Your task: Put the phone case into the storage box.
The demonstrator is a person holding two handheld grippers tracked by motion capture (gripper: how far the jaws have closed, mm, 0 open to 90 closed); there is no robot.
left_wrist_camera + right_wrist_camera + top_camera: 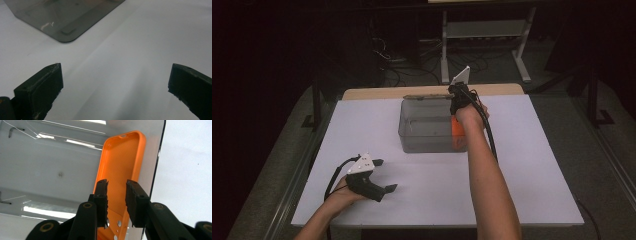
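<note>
White table [522,165], clear bin [427,127] on top

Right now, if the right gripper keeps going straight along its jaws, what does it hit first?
Probably the orange phone case lying in the clear bin: the right gripper points down into it, jaws slightly apart just over the case's inner face. Depth is unclear; contact may be very close.

Orange phone case [120,170]: bottom end cut off by frame edge in right gripper view; in high view mostly hidden behind the right hand [469,114], just a sliver thru the clear bin [427,131] wall. Bin cropped at top in left gripper view. Small dark item in bin corner, too small to ID.
</note>
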